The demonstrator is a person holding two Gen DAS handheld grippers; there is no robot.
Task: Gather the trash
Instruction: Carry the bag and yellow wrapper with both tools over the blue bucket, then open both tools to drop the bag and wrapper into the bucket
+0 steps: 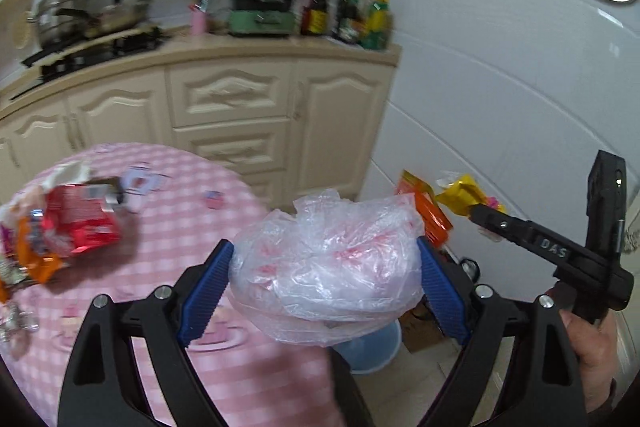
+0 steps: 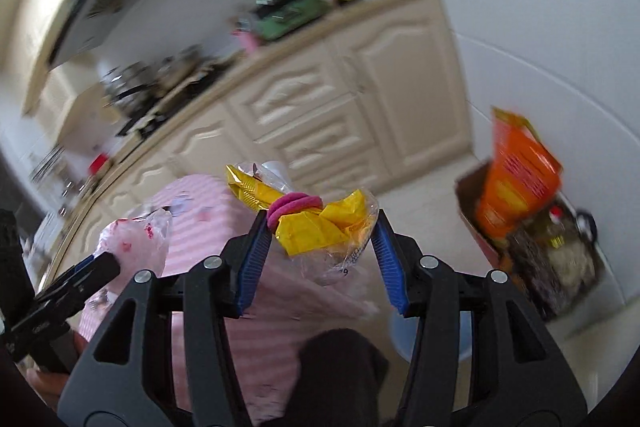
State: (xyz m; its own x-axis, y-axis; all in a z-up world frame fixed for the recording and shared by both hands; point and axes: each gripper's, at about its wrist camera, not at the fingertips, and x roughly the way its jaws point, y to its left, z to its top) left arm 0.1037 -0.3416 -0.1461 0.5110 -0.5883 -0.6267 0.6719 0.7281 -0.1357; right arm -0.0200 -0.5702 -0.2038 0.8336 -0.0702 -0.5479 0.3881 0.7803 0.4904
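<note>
Left gripper (image 1: 324, 267) jaws pinch clear bag (image 1: 328, 267); right gripper (image 2: 320, 239) jaws pinch yellow wrapper (image 2: 316, 223), lower centre, likely bin-bound.

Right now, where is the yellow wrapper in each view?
Left wrist view: yellow wrapper far right, in the right gripper.
Right wrist view: yellow wrapper centre, between the blue pads.
Shared landmark: cream cabinet.
</note>
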